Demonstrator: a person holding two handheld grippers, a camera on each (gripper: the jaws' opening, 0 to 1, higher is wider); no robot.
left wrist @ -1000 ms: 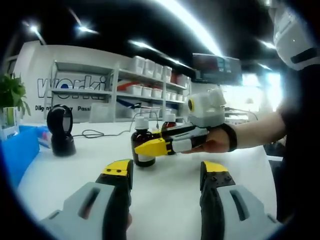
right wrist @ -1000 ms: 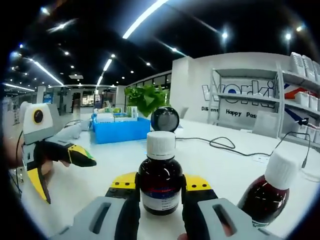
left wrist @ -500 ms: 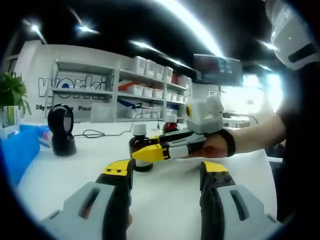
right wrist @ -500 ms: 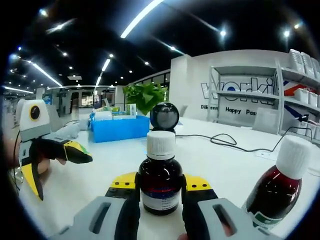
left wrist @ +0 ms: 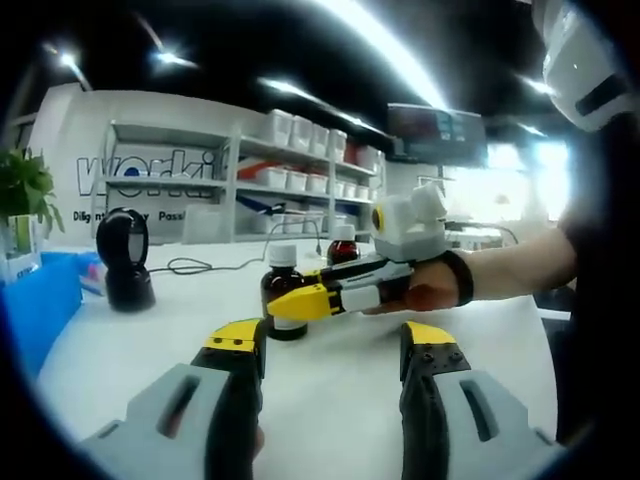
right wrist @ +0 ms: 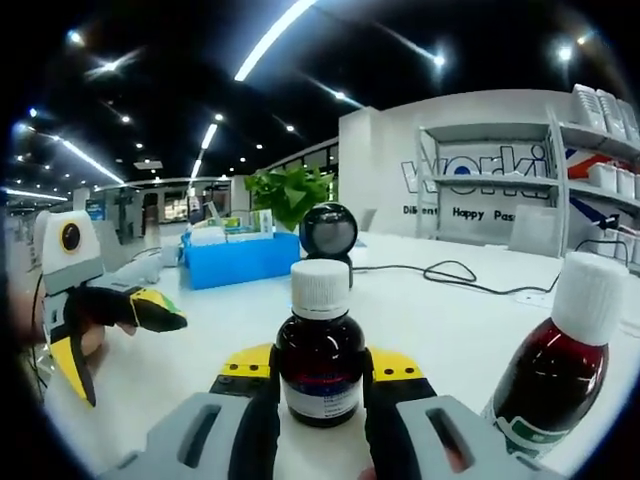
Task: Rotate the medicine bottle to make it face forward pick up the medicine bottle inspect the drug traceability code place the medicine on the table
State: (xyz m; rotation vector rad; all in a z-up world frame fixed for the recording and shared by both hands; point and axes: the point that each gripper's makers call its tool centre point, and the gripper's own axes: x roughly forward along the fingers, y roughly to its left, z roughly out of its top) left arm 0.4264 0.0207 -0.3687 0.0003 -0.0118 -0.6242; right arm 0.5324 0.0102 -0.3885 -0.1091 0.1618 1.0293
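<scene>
One medicine bottle gripped between right tongs; left tongs wide, idle; judged: keep grip level while lifting.

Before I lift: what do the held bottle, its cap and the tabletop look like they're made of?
The medicine bottle, clamped between the right gripper jaws, looks like dark amber glass or hard plastic: glossy, with light glints and a paper-like label. Its cap seems matte white plastic with fine ribbing. The table appears to be a smooth white laminate, faintly reflective; the exact material is uncertain.
</scene>
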